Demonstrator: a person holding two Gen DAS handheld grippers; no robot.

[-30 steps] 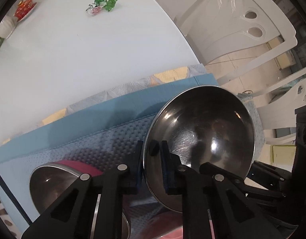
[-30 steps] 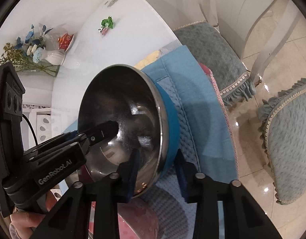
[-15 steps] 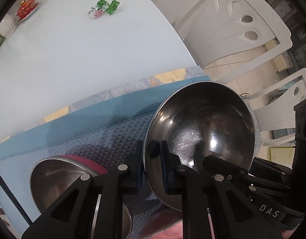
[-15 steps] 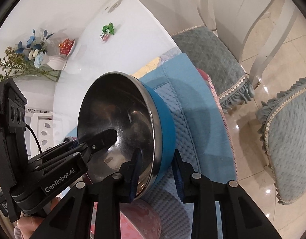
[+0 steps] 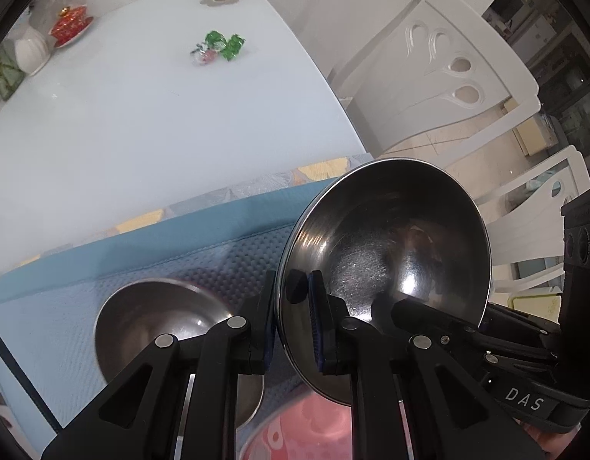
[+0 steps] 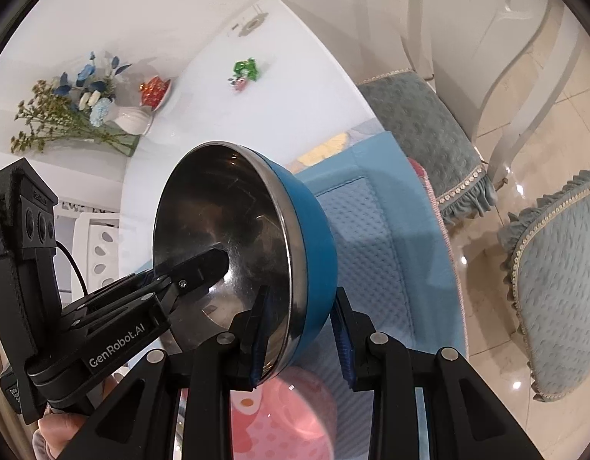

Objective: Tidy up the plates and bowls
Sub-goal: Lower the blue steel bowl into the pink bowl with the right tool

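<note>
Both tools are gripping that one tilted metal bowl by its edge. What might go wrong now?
1. The blue-sided steel bowl is held only at its rim by the left gripper and right gripper; it might slip.
2. If dropped, it would likely hit the pink bowl or the other steel bowl below.

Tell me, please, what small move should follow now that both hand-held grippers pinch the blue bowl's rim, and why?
Probably carry the blue bowl over the steel bowl on the mat and lower it in: both hand-held grippers, left and right, hold it tilted above the mat.
</note>
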